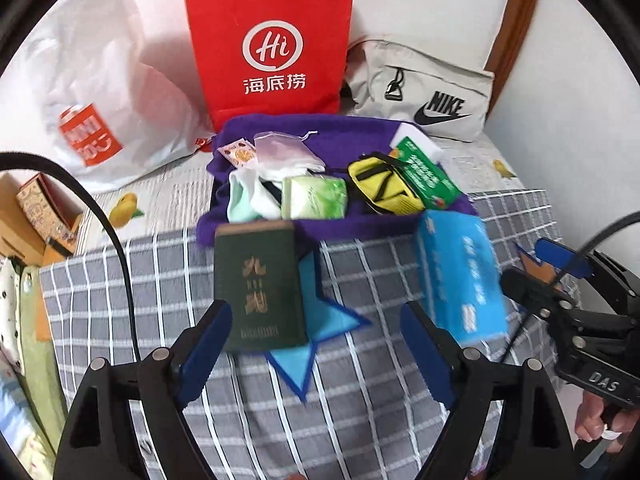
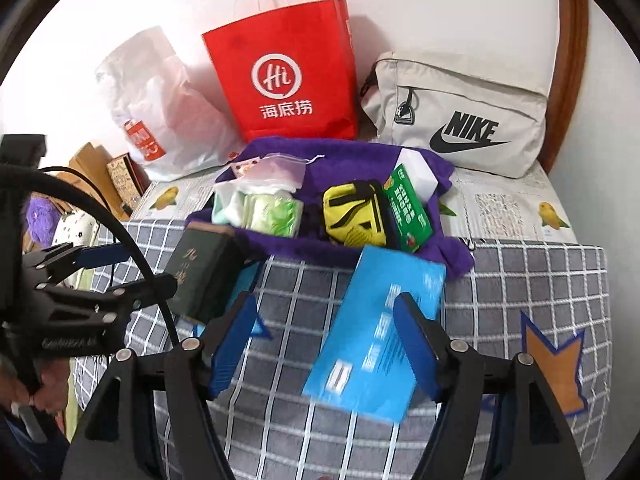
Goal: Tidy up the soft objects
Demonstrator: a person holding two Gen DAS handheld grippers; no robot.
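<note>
Both packs lie on the checked cloth: the green pack (image 1: 258, 284) before the left gripper (image 1: 316, 356), the blue pack (image 2: 376, 332) before the right gripper (image 2: 324, 344). Both grippers are released. Probably each must pick something next from the purple towel (image 1: 288, 128).

red paper bag (image 1: 269, 48) reads "hi 海底捞"; grey pouch (image 2: 460, 120) reads "nike".

Probably a home bedroom: quilted bed (image 1: 360, 380).

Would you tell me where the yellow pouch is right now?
In both views the yellow pouch lies on the purple cloth, between the green tissue pack and the green box.
</note>
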